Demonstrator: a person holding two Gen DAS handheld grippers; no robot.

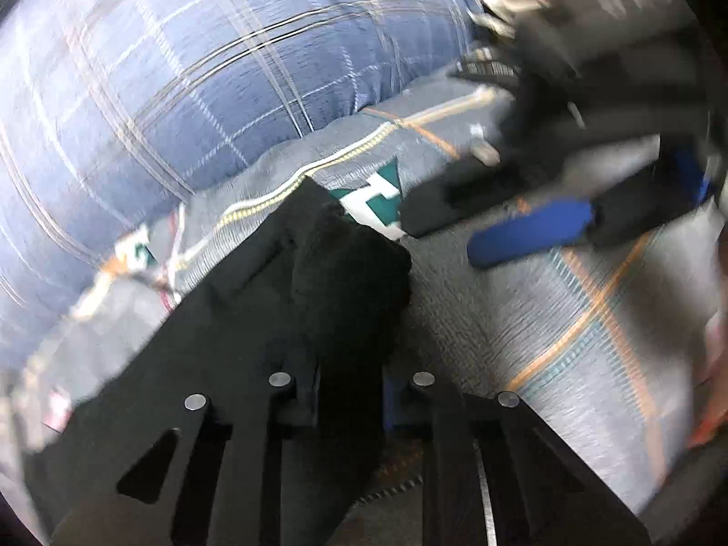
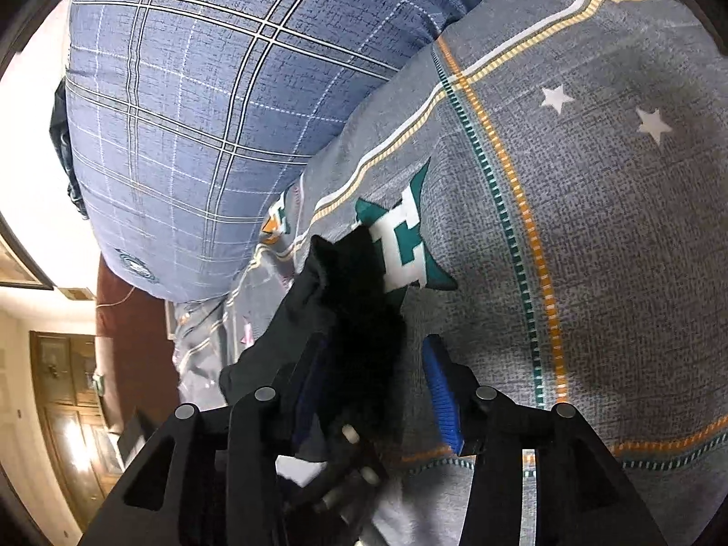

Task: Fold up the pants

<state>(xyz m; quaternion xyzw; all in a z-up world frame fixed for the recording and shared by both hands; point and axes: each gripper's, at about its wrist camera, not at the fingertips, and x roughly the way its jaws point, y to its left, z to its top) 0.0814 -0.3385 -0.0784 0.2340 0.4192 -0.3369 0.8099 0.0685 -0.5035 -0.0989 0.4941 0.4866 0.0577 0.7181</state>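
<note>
**Black cloth in both tools, fold barely begun**

Black fabric, the pants (image 1: 346, 264), is bunched between the fingers of the left tool (image 1: 350, 364), whose jaws stand narrow and pinch it. In the right wrist view the same dark cloth (image 2: 359, 318) fills the gap of the right tool (image 2: 364, 377); its jaws sit partly apart, and the blue pad (image 2: 441, 391) on the right finger stands clear of the fabric, so I cannot tell whether it truly grips. Ahead of both tools lies the grey bed cover (image 2: 591, 227) with a green star print, and beyond it a blue checked pillow (image 2: 204, 91). Judging by the crumpled wad, nothing is laid flat yet: spreading, creasing and stacking seem all to remain.
</note>
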